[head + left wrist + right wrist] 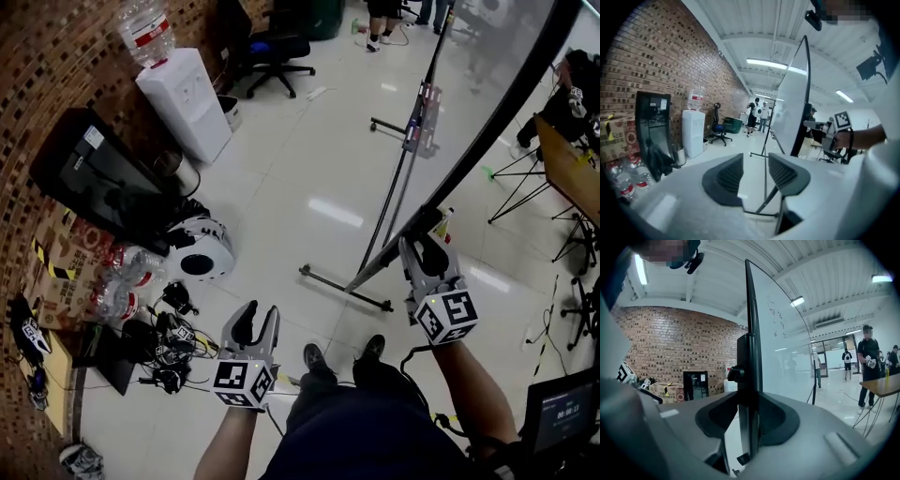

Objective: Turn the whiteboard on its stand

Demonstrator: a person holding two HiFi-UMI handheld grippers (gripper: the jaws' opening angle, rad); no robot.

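1. The right gripper (pixel 424 246), grey-jawed with a marker cube, is clamped on the black frame (pixel 487 141) at the near edge of the large glossy grey-white whiteboard (pixel 511 56). In the right gripper view the frame (pixel 749 380) stands upright between the two pads, and both are against it.
2. The whiteboard sits on its black metal stand (pixel 389 202), to the person's front right. The stand's foot bar (pixel 342 286) lies on the pale tiled floor (pixel 300 169), near the person's shoes.
3. The left gripper (pixel 255 323) is held low at the person's left, well apart from the board. Its jaws stand a narrow gap apart with nothing between them. In the left gripper view only floor and the stand's foot show through the gap.
4. A brick wall (pixel 56 56) runs along the left. A white water dispenser (pixel 187 98) stands against it, with a black office chair (pixel 272 52) beyond.
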